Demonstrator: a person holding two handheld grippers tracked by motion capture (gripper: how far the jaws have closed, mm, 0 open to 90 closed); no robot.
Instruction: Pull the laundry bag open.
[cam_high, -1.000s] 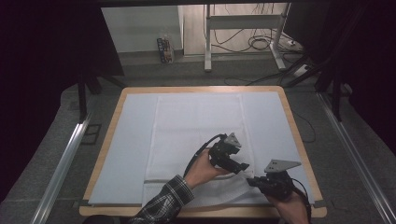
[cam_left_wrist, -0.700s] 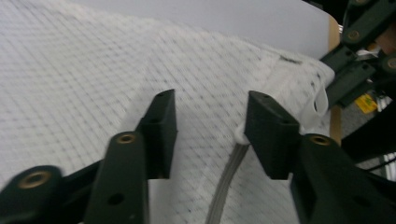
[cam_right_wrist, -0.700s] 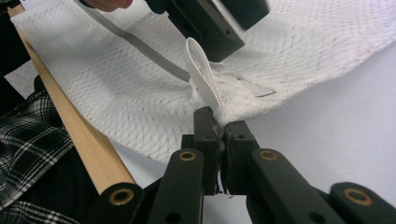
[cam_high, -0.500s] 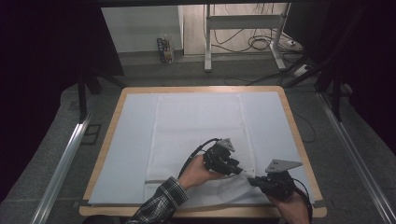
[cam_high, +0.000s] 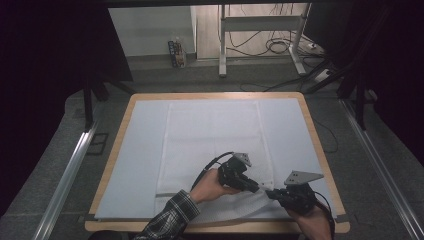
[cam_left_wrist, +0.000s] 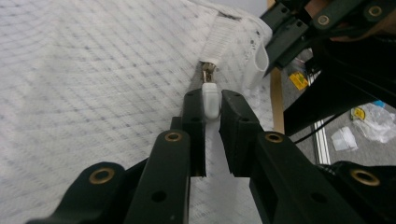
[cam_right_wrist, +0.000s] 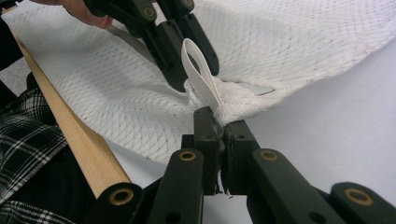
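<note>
Zipper tab (cam_left_wrist: 210, 100) now between the left tool (cam_left_wrist: 212, 109), just closing on it; right tool (cam_right_wrist: 219, 122) pinching mesh bag (cam_high: 215, 150) corner near table (cam_high: 215, 96) edge, ready for unzipping

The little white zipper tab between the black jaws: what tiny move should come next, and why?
Probably slide the zipper tab along its zipper, away from the right gripper. The left gripper has just been closing around the tab, and the right gripper pinches the mesh bag by its white loop, which should keep the cloth steady.
</note>
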